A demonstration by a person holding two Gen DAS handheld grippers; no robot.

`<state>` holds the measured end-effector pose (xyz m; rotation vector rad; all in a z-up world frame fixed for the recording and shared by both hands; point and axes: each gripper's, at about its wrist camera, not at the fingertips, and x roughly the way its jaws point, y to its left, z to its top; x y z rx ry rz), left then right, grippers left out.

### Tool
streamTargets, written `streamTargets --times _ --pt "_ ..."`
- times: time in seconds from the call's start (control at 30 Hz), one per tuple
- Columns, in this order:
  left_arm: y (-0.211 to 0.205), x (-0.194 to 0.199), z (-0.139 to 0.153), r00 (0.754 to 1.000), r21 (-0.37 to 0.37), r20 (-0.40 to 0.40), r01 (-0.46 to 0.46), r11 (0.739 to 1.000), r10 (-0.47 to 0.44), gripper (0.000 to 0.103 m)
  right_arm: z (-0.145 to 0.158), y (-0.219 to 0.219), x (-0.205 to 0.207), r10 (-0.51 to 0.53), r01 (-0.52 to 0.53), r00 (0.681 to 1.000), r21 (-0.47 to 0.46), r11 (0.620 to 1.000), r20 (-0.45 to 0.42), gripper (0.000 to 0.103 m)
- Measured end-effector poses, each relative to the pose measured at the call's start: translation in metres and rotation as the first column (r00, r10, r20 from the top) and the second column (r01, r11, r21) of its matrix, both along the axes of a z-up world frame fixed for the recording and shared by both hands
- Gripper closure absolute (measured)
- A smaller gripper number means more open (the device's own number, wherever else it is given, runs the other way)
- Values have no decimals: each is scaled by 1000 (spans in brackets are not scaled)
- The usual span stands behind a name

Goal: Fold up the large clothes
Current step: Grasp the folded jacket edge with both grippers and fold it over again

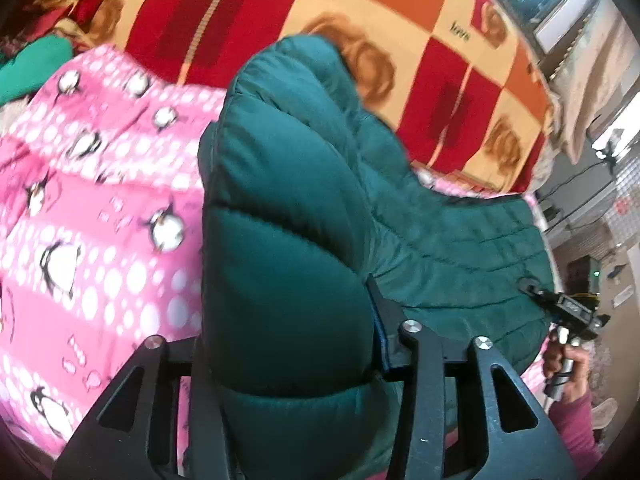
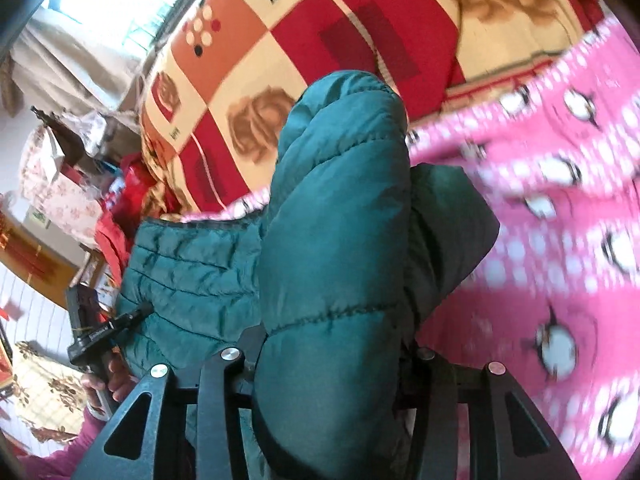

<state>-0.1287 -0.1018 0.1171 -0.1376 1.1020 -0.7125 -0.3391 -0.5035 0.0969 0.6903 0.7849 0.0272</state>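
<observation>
A teal quilted puffer jacket point(image 1: 280, 200) is lifted off the bed, with a thick fold bulging up between my left gripper's point(image 1: 288, 320) jaws, which are shut on it. In the right wrist view another padded fold of the same jacket point(image 2: 340, 200) sits clamped in my right gripper point(image 2: 332, 344), also shut on it. Each gripper shows in the other's view: the right gripper point(image 1: 560, 304), held by a hand point(image 1: 564, 364), bites the jacket's far edge, and the left gripper point(image 2: 108, 328) does the same on its side. The fabric hides the fingertips.
Under the jacket lies a pink penguin-print blanket point(image 1: 100, 200) point(image 2: 540, 240) on a red, orange and cream checked bedspread point(image 1: 360, 8) point(image 2: 320, 40). A green cloth point(image 1: 28, 64) sits at the far left. Room clutter and furniture point(image 2: 60, 184) stand beyond the bed's edge.
</observation>
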Motion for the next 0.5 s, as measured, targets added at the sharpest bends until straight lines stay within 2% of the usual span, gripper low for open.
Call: streamTargets --times 0.03,0.07,0.1,0.2,0.23,0.3,0.33,0.5 --pt "1 1 -6 1000 16 -5 -7 1000 7 49 -6 0 -4 -9 10 1000 6 1000 -15 58" --pt "1 3 -16 1000 36 -6 -14 999 14 39 -14 -1 -7 -31 31 999 13 999 -35 56" --pt "1 5 -25 1000 47 -13 -18 999 19 28 -22 -3 -8 -59 60 997 11 998 -56 48" --pt "8 13 -48 995 20 -60 -78 997 79 10 -50 -11 -7 -127 130 985 22 991 -117 25" --pt "11 12 -50 993 8 -60 -97 995 98 10 -57 -16 -10 -138 144 983 38 989 -119 21" --pt "14 8 -46 992 18 -52 -116 993 117 10 -64 -19 -14 -165 176 980 92 980 -115 21" --pt "16 4 -41 991 36 -31 -127 991 128 10 -63 -21 -16 -174 185 978 91 978 -117 21" --pt "22 -25 -6 977 142 151 -172 975 150 10 -28 -8 -33 -237 230 965 -71 971 -114 21"
